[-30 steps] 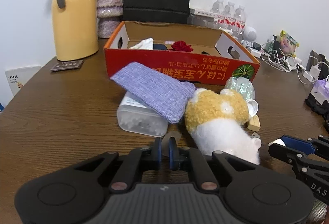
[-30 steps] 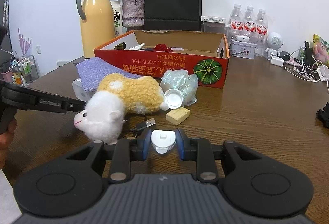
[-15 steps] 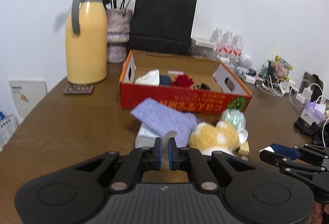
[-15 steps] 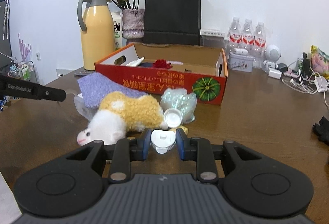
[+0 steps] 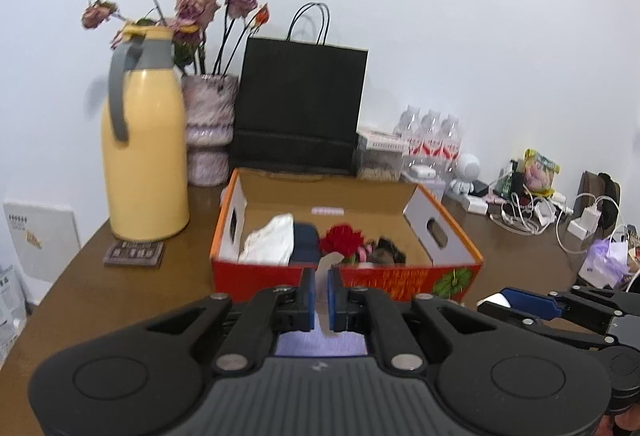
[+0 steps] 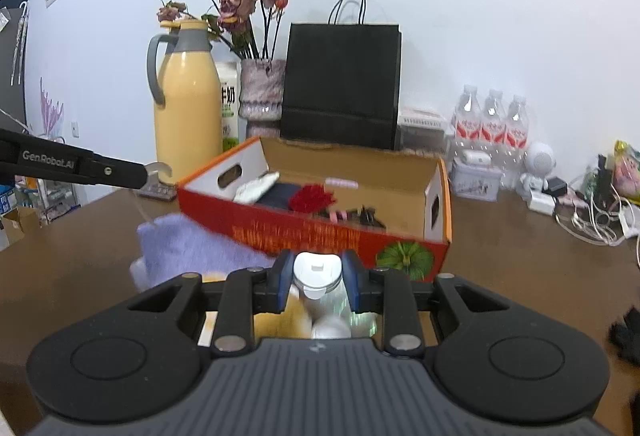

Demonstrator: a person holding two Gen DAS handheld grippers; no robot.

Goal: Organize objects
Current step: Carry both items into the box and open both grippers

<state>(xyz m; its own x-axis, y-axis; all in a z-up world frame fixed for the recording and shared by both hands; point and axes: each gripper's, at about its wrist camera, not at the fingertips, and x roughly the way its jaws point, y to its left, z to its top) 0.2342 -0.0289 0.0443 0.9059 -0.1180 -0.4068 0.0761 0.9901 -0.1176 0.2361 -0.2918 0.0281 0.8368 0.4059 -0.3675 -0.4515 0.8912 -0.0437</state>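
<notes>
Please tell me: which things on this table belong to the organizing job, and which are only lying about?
Part of the job:
- orange cardboard box
- white cap held in right gripper
- thin translucent piece held in left gripper
- purple cloth
- plush toy

Lying about:
- yellow thermos
- flower vase
- black paper bag
- water bottles
- cables

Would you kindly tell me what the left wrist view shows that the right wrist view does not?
Only the left wrist view shows the purple bag at the table's right edge. Only the right wrist view shows the milk carton behind the yellow jug and the white plastic piece in the right hand-held gripper. Both show the red box and black bag.
</notes>
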